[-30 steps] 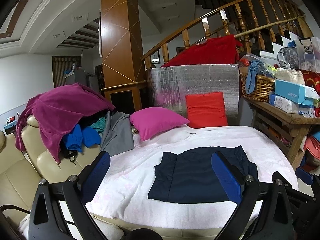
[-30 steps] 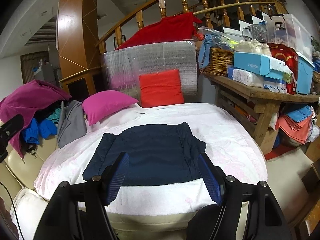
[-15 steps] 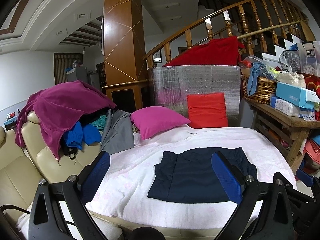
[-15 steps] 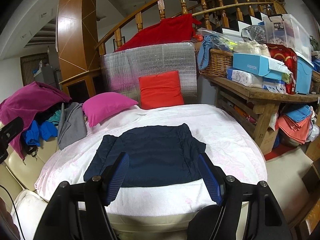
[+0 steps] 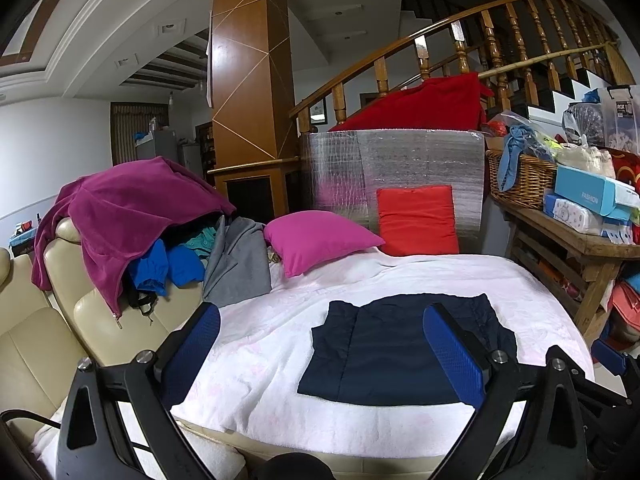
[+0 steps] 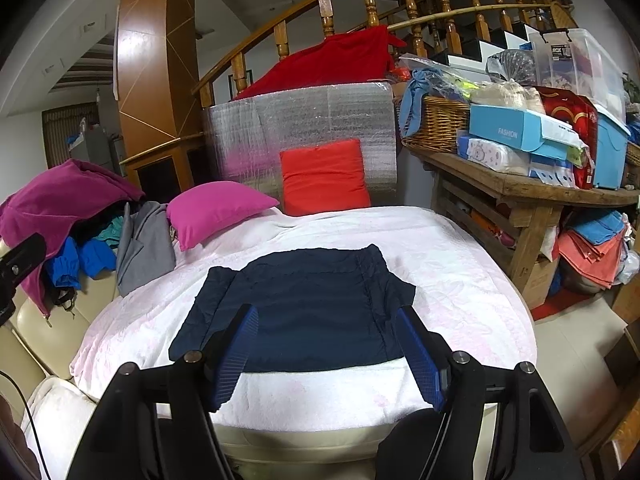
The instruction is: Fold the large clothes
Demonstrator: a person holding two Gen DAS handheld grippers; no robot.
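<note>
Left wrist view: our left gripper hangs over the near edge of the bed, its blue fingers wide apart with nothing between them. The navy garment lies flat at lower centre of the frame, sides already turned in, so we judge ourselves between folds. Next we need to come down on the near hem, one gripper at each corner, and carry it up toward the pillows. At right, a blue box on the wooden surface reads "FASHION".

Right wrist view: our right gripper is also apart and empty, hovering above the garment's near hem at lower centre. The box again shows "FASHION"; a clear bin at upper right carries a label we read as "ROX", though it is small.
</note>
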